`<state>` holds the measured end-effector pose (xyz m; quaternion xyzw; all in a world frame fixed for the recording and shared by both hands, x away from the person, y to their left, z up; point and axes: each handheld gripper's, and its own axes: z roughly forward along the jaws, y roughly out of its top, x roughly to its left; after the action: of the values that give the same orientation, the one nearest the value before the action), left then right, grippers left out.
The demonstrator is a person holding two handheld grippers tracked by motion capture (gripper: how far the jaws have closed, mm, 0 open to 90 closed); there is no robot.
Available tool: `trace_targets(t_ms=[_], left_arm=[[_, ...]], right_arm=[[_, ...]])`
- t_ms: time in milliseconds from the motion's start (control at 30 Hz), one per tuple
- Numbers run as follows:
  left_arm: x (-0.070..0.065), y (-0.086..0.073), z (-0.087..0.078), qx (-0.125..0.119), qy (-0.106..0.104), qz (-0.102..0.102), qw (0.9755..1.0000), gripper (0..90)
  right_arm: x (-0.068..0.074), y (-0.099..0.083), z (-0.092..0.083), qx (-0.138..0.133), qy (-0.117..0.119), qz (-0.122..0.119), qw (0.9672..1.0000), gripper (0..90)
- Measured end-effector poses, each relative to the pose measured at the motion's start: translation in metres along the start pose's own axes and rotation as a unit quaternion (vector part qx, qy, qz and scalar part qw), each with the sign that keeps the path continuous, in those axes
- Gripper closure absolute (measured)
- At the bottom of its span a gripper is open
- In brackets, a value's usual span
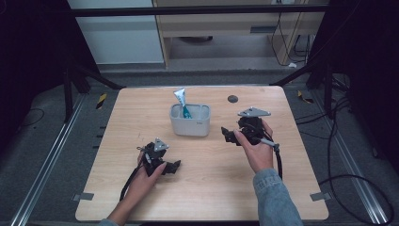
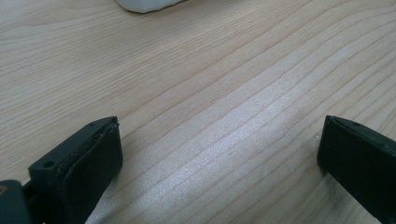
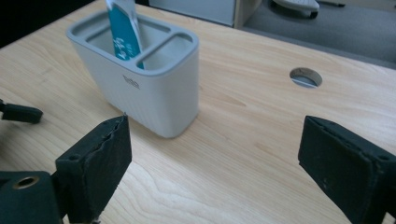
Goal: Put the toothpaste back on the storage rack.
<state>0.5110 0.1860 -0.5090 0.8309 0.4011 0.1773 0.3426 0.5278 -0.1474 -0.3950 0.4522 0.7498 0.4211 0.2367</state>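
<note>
A pale grey holder with divided compartments stands at the table's middle back. A white and teal tube leans upright in one of its compartments. My left gripper rests low on the table, in front of and left of the holder. Its jaws are open over bare wood, and the holder's base shows at the top edge. My right gripper is held just right of the holder. It is open and faces the holder and the tube, with nothing between its fingers.
The wooden table has a round cable hole at the back right, also seen beyond the right gripper. Metal rails and cables run along the floor on both sides. A jaw of the left gripper pokes in at the left.
</note>
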Motion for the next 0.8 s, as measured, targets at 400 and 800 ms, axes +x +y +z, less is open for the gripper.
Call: trace_targets(t_ms=[400,800], left_arm=[[0.000,0.000,0.000,0.000,0.000,0.000,1.0000,0.0],[0.000,0.000,0.000,0.000,0.000,0.000,1.0000,0.0]], right_arm=[[-0.017,-0.020,0.012,0.037,-0.030,0.005,0.9989,9.6],[-0.059,-0.074,0.016,0.073,-0.067,0.043,0.9942,10.7]])
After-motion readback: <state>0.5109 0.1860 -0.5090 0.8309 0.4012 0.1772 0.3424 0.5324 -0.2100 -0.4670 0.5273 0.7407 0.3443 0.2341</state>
